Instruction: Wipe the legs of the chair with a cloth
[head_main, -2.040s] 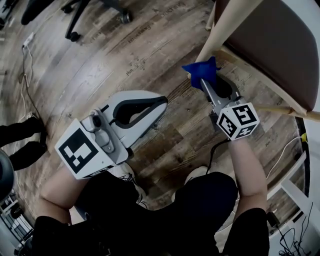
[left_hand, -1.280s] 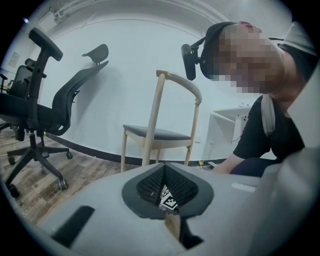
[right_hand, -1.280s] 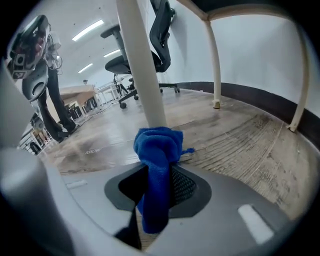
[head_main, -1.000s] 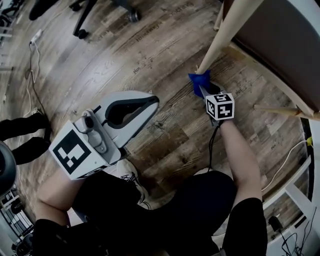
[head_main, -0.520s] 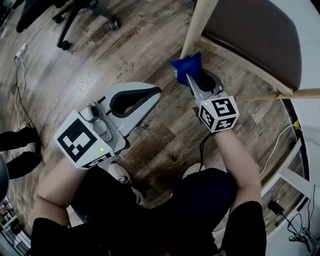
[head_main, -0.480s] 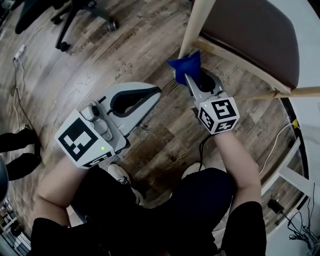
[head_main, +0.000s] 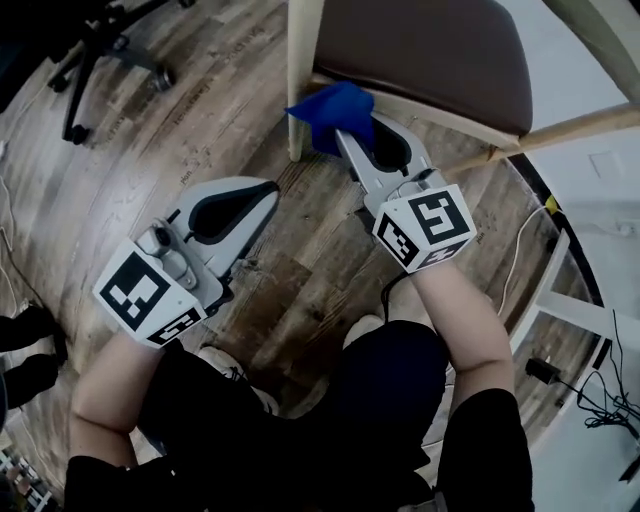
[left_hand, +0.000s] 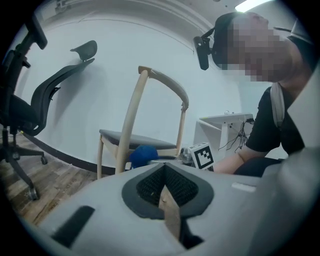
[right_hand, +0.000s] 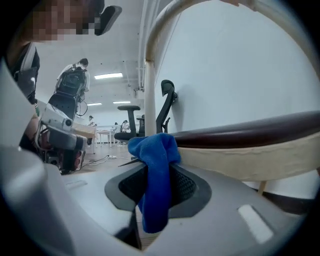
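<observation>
The right gripper (head_main: 345, 140) has its jaws closed on a blue cloth (head_main: 330, 105). In the right gripper view the cloth hangs down between the pads and bunches above the tips. The bunch sits at the top of the chair's (head_main: 420, 50) front leg (head_main: 300, 70), just under the seat corner, where the leg meets the pale rail (head_main: 440, 112). The left gripper (head_main: 262, 192) is low and well apart from the chair, its jaws together with nothing between them.

Around them is a wood floor (head_main: 200, 110). An office chair (head_main: 100, 45) stands at the far left, and a white cable (head_main: 515, 265) trails at the right near a white frame (head_main: 570, 310). The person's knees fill the bottom of the head view. The left gripper view shows a white desk (left_hand: 225, 125) beyond the chair.

The cloth covers the very spot where it meets the wood, so I cannot tell whether it presses on the leg, the rail or both. The seat hides most of the other legs, and only one pale bar (head_main: 570, 122) runs out from under it to the right edge. The head view cuts off the chair's back, and the office chair is cut off at the top left.
</observation>
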